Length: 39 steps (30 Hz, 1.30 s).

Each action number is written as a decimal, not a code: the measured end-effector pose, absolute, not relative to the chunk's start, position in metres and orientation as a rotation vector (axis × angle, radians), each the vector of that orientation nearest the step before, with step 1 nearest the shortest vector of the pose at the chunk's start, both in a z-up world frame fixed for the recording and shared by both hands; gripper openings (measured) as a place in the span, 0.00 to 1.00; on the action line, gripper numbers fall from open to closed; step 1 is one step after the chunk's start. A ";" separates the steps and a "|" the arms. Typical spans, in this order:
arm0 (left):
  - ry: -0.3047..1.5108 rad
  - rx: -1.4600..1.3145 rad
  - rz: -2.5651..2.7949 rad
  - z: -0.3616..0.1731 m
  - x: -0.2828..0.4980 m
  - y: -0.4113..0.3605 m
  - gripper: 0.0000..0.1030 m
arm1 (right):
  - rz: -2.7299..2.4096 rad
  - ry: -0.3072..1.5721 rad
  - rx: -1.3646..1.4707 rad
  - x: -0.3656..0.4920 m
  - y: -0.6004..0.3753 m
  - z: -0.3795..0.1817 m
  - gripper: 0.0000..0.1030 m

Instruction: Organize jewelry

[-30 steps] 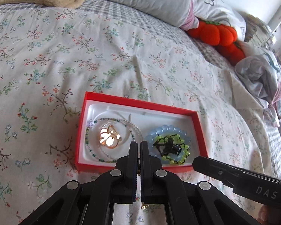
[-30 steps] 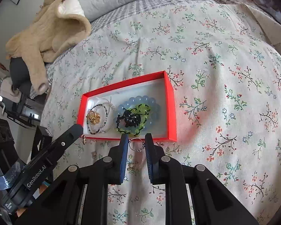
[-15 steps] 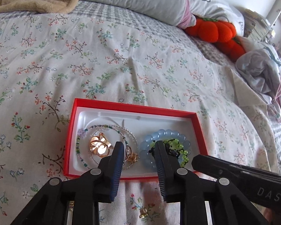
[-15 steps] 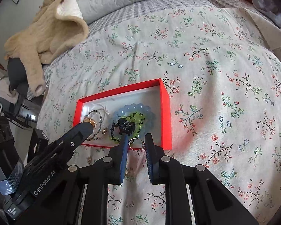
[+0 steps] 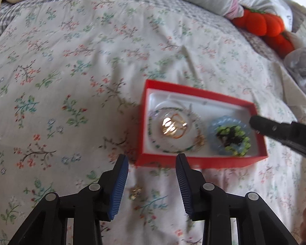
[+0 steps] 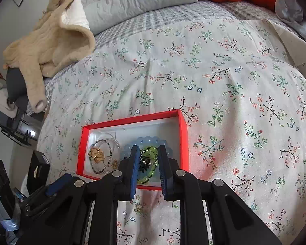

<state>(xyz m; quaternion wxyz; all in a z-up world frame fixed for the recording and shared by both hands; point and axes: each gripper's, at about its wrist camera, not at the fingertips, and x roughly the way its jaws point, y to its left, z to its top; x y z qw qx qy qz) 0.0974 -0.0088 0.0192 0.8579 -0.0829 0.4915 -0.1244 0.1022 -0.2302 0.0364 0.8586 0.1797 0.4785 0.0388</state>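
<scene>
Right gripper (image 6: 146, 153) carried ring (image 6: 146, 156) over box (image 6: 183, 143); "DA" legible.

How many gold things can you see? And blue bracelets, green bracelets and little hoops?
Gold pieces: 3 (big one and small one in the red box, one on the bedspread)
Blue bracelets: 1
Green bracelets: 1
Thin hoops: 1, in the right gripper
Total: 6
</scene>
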 end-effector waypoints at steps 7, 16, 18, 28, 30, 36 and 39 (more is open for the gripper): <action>1.079 -0.170 -0.234 0.009 0.101 0.000 0.52 | 0.089 0.944 0.367 0.111 -0.229 0.039 0.21; 1.121 -0.142 -0.227 0.007 0.098 -0.007 0.65 | 0.095 0.958 0.359 0.102 -0.232 0.047 0.38; 1.136 -0.133 -0.219 0.005 0.096 -0.007 0.66 | 0.096 0.965 0.340 0.097 -0.229 0.050 0.39; 1.179 -0.118 -0.181 -0.001 0.083 -0.001 0.68 | 0.081 1.045 0.280 0.068 -0.214 0.048 0.51; 1.190 -0.117 -0.175 -0.003 0.082 0.001 0.68 | 0.063 1.071 0.269 0.063 -0.213 0.044 0.51; 1.220 -0.137 -0.176 -0.011 0.078 0.006 0.68 | 0.046 1.146 0.246 0.054 -0.207 0.030 0.51; 1.229 -0.168 -0.178 -0.015 0.079 0.009 0.68 | 0.048 1.172 0.234 0.051 -0.203 0.024 0.51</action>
